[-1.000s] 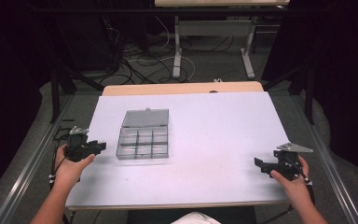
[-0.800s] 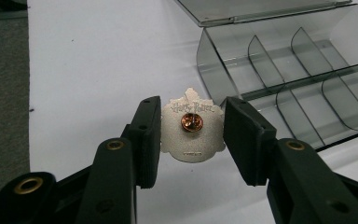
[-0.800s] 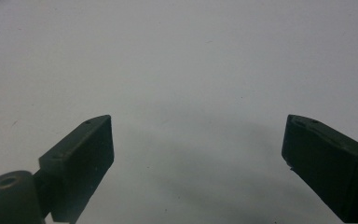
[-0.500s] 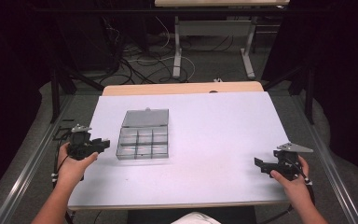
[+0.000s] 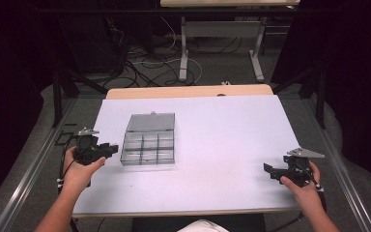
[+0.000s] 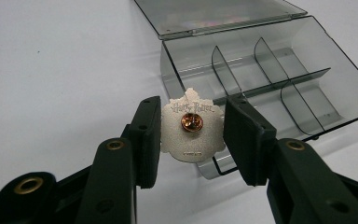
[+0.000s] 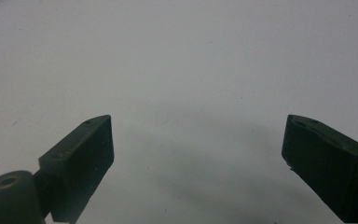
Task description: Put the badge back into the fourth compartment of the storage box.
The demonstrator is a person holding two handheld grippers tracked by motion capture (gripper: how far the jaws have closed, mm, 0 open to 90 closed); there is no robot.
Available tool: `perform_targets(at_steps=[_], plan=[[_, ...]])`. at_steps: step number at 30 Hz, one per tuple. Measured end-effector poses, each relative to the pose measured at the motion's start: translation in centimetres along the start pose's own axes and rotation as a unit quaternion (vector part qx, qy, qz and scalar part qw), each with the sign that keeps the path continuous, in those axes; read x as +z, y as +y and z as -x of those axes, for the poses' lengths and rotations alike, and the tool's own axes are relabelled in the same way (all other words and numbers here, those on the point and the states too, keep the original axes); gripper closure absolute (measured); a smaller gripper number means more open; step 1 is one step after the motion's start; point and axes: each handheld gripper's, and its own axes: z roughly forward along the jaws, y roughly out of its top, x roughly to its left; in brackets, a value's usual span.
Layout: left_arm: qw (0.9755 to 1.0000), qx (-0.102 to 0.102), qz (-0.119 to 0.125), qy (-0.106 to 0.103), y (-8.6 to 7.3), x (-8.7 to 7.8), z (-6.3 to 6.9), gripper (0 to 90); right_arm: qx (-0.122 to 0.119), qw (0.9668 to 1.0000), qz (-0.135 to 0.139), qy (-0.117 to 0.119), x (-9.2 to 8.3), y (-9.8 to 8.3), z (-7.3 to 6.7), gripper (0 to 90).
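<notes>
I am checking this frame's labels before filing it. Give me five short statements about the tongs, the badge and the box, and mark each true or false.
1. The left tongs grip a silver metal pin badge showing its back with a copper clasp. True.
2. The clear grey plastic compartment box has its lid closed. False: the lid lies open behind the compartments.
3. The right tongs hold a second badge. False: their jaws stand wide apart with nothing between them, over the bare white table.
4. The badge already lies in a compartment. False: it is held in the tongs in front of the box.
5. The visible compartments of the box look empty. True.
</notes>
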Motion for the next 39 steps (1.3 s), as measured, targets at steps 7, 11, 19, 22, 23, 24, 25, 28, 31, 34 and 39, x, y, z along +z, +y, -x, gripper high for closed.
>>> perform_targets(at_steps=[7, 11, 19, 22, 23, 24, 25, 28, 31, 34, 39], plan=[[0.9999, 0.008, -0.008, -0.007, 0.2, 0.0, 0.7, 57.9, -0.001, 1.0000, 0.001, 0.001, 0.0, 0.0, 0.0, 8.6], [0.9999, 0.008, -0.005, -0.008, 0.3, 0.2, 1.2, 57.9, -0.001, 1.0000, 0.001, 0.000, 0.0, 0.0, 0.0, 8.6], [0.9997, 0.017, -0.011, -0.016, 0.4, 0.4, 1.9, 57.9, -0.001, 1.0000, 0.001, 0.001, 0.0, 0.0, 0.0, 8.6], [0.9996, 0.018, -0.016, -0.017, 0.5, 0.5, 2.1, 57.9, -0.002, 1.0000, 0.000, 0.000, 0.0, 0.0, 0.0, 8.6], [0.9996, 0.018, -0.015, -0.018, 0.5, 0.6, 2.2, 57.8, -0.002, 1.0000, 0.001, 0.002, 0.0, 0.0, 0.0, 8.6], [0.9995, 0.019, -0.017, -0.020, 0.5, 0.7, 2.2, 57.8, -0.002, 1.0000, 0.001, 0.001, 0.0, 0.0, 0.0, 8.6], [0.9995, 0.019, -0.016, -0.017, 0.4, 0.7, 2.2, 57.8, 0.001, 1.0000, 0.000, 0.002, 0.0, 0.0, 0.0, 8.6], [0.9994, 0.019, -0.018, -0.020, 0.4, 0.9, 2.3, 57.9, -0.001, 1.0000, 0.004, -0.002, 0.0, 0.0, 0.0, 8.6], [0.9994, 0.019, -0.022, -0.021, 0.4, 1.1, 2.4, 57.8, -0.001, 1.0000, 0.004, -0.002, 0.0, 0.0, 0.0, 8.6], [0.9994, 0.018, -0.022, -0.022, 0.4, 1.2, 2.5, 57.8, -0.001, 1.0000, 0.004, -0.002, 0.0, 0.0, 0.0, 8.6], [0.9992, 0.018, -0.025, -0.025, 0.4, 1.5, 2.7, 57.8, -0.001, 1.0000, 0.004, -0.002, 0.0, 0.0, 0.0, 8.6]])
